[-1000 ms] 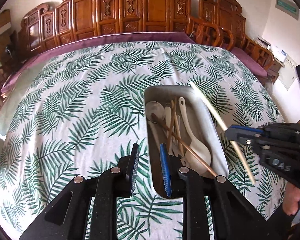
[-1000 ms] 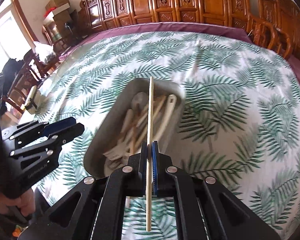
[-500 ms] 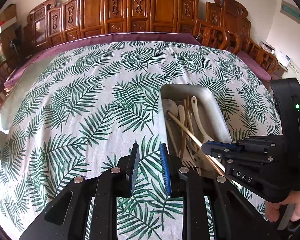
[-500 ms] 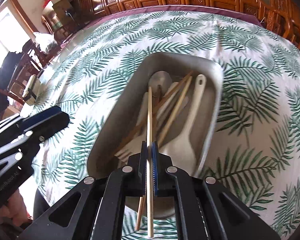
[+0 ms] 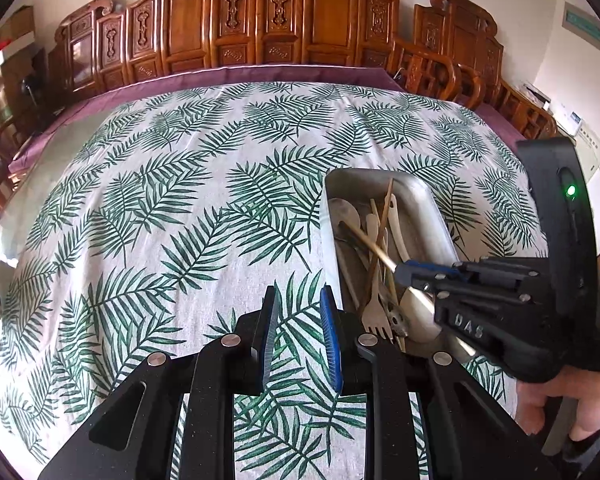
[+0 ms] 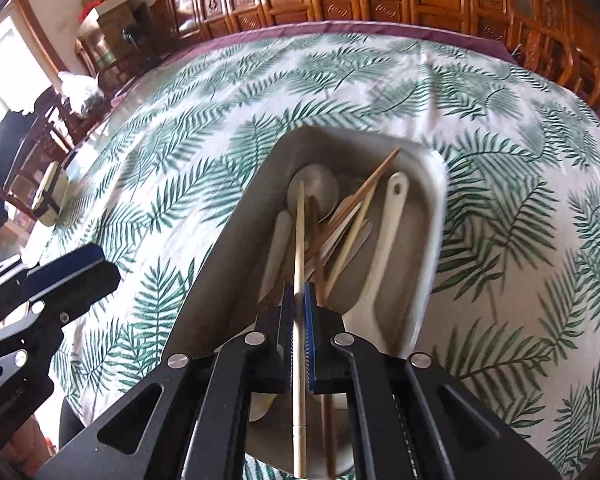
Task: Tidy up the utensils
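- While the right gripper (image 6: 299,300) pinches a chopstick (image 6: 299,240) tight between its pads, the stick hangs low over the tray (image 6: 428,248), tip pointing toward 12 o'clock at the round spoon bowl (image 6: 316,188).
- Step in hand, I'd say: dropping this chopstick in with the rest. Next move calls for lowering it flat along the tray's length, then letting go; released at a slant, it could catch on the pile and ride up over the rim.
- Left gripper (image 5: 298,332) hovers over the tabletop (image 5: 160,220) at the tray's 9 o'clock side, jaws slightly parted, nothing between them.
- Tray contents, from the left view: a white spoon (image 5: 398,236) along the 3 o'clock wall, a fork (image 5: 374,312) with tines toward 6 o'clock, a metal spoon at the 12 o'clock end, and several more sticks (image 5: 386,208) crossing the heap.
- Nothing loose shows on the leaf-print cloth, so this may be the last piece.
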Demonstrator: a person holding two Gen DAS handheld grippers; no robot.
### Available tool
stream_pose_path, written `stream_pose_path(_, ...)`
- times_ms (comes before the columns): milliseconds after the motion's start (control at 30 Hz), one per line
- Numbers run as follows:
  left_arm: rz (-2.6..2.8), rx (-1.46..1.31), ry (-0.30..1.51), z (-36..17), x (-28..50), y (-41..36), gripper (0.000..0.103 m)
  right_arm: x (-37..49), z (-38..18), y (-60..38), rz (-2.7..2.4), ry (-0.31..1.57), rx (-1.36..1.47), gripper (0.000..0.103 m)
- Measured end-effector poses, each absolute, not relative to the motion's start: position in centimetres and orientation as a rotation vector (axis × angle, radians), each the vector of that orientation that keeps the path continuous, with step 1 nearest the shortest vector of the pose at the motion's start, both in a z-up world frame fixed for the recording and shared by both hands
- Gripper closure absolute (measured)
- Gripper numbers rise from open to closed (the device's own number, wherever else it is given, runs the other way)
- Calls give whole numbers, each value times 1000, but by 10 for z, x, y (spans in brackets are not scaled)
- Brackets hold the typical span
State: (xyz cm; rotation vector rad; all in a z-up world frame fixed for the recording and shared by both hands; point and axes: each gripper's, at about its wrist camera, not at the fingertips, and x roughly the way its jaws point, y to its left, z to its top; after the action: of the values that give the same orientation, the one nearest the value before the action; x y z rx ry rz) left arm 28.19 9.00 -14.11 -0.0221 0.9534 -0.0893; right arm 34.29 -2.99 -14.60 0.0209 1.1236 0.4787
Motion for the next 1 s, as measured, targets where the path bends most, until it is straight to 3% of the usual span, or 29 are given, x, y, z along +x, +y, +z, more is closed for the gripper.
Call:
stream_pose_path(167,-91,-18,942,-136,280,86,83,346,-132,-45,461,1067,71,96)
stream_pose_path(200,-91,-16,939,-135,279,86,82,346,-130,-46,461,1062,73,93)
stream_pose_path(267,-89,-12,932,-131,277,85,80,344,-125,-50,465,1042,73,67)
stream_pose_path(400,-83,-5,909,-120,270,82,74,334,-112,-56,467,1018,63,64)
stream_pose_path(567,-79,3,862,-101,253,74,54,304,-84,-77,454,952,50,64)
stream_pose_path(633,-80,7,844,-95,246,71,37,293,-74,-87,441,930,48,64)
stream_pose_path(700,-71,14,820,-88,236,65,26,278,-65,-99,424,912,43,64)
stream_pose_path(800,-76,7,798,-80,223,58,13,255,-53,-117,399,881,38,54)
stream_pose_path(1000,-75,6,750,-64,198,44,8,214,-32,-150,345,819,47,25)
